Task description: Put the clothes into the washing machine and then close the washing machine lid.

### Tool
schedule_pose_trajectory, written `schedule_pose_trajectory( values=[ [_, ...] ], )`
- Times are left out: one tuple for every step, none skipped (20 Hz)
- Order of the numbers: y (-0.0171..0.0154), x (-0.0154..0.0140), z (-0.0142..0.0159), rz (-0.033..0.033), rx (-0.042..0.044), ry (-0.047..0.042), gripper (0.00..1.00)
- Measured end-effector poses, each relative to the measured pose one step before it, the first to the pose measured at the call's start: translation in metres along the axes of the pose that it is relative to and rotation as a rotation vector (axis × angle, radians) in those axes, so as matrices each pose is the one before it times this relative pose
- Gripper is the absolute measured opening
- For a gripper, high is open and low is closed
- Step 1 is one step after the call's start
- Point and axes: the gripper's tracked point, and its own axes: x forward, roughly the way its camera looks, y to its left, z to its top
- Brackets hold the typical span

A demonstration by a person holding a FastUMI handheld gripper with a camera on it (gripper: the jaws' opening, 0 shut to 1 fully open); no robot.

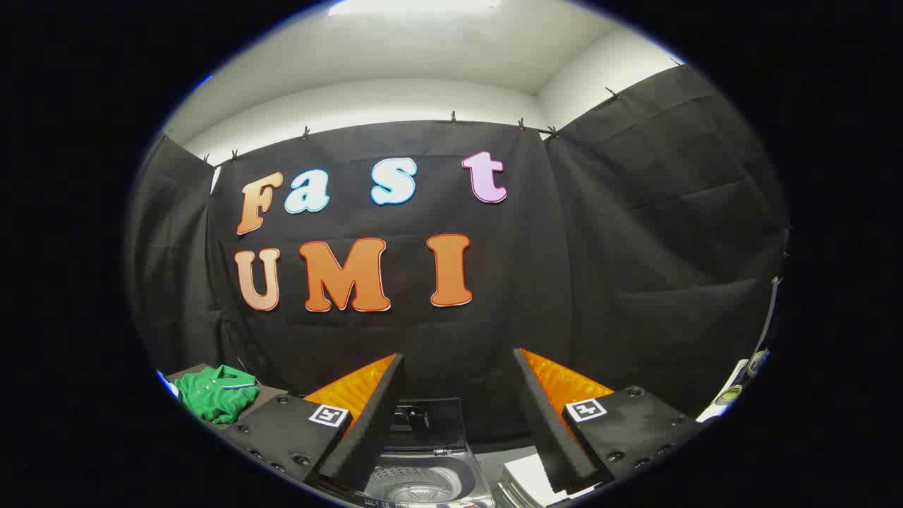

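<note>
My gripper (458,367) is open, its two orange-and-black fingers (367,402) spread wide with nothing between them. Below and between the fingers sits the washing machine (416,483), its drum visible from above and its dark lid (427,422) standing raised behind the opening. A green garment with a striped collar (215,394) lies crumpled on a surface to the left, beyond the left finger and apart from it.
The black cloth wall hangs close behind the machine and along both sides. A white flat object (532,480) lies to the right of the machine, partly under the right finger. Some pale items (734,384) stand at the far right.
</note>
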Motion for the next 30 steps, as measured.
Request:
schedule_pose_trajectory(
  values=[
    [-0.00054, 0.00021, 0.00115, -0.00157, -0.00011, -0.00033, 0.96],
    [0.00026, 0.00043, 0.00051, -0.00126, -0.00106, -0.00256, 0.96],
    [0.00001, 0.00019, 0.00111, -0.00158, -0.00154, -0.00131, 0.96],
    [0.00034, 0.00029, 0.00041, -0.00010, -0.00082, -0.00265, 0.96],
    [0.00098, 0.00069, 0.00114, 0.00007, -0.00097, -0.00173, 0.96],
    [0.00017, 0.00017, 0.00068, -0.00090, -0.00083, -0.00088, 0.96],
    [0.00007, 0.00011, -0.00048, -0.00024, -0.00016, -0.00041, 0.96],
    [0.00056, 0.00026, -0.00048, 0.00081, -0.00010, 0.00029, 0.96],
    [0.00118, 0.00217, 0.00002, 0.00033, -0.00016, -0.00016, 0.96],
    [0.00005, 0.00085, -0.00004, 0.00008, -0.00078, -0.00200, 0.96],
    [0.00072, 0.00149, 0.00148, -0.00174, -0.00125, -0.00251, 0.96],
    [0.00007, 0.00070, 0.00035, -0.00098, -0.00070, -0.00208, 0.96],
    [0.00035, 0.00054, 0.00111, 0.00064, 0.00008, -0.00275, 0.96],
    [0.00092, 0.00034, -0.00029, 0.00057, -0.00025, -0.00132, 0.96],
    [-0.00052, 0.00023, 0.00003, -0.00127, -0.00026, 0.00019, 0.96],
    [-0.00084, 0.00155, -0.00149, -0.00033, -0.00007, 0.00153, 0.96],
    [0.00111, 0.00104, -0.00060, -0.00051, 0.00076, 0.00169, 0.96],
    [-0.00009, 0.00058, -0.00073, 0.00043, 0.00083, 0.00197, 0.96],
    [0.00020, 0.00115, -0.00043, -0.00040, 0.00042, 0.00150, 0.96],
    [-0.00018, 0.00147, -0.00050, 0.00017, -0.00030, 0.00001, 0.96],
    [0.00008, 0.00063, 0.00076, -0.00090, -0.00082, -0.00032, 0.96],
    [0.00029, 0.00107, 0.00008, 0.00038, -0.00022, 0.00081, 0.96],
    [0.00007, 0.00070, -0.00023, 0.00028, -0.00008, -0.00055, 0.96],
    [0.00036, 0.00088, 0.00011, -0.00121, 0.00015, 0.00018, 0.96],
    [0.00039, 0.00000, -0.00072, 0.00099, 0.00045, -0.00007, 0.96],
    [0.00084, -0.00001, -0.00015, 0.00118, -0.00021, 0.00044, 0.96],
    [0.00070, 0.00281, -0.00040, 0.00073, -0.00091, 0.00147, 0.96],
    [0.00057, -0.00021, -0.00099, 0.00100, -0.00064, 0.00153, 0.96],
    [0.00111, -0.00019, 0.00015, 0.00082, 0.00000, 0.00140, 0.96],
    [0.00056, -0.00010, -0.00078, 0.00066, 0.00041, 0.00198, 0.96]
  ],
)
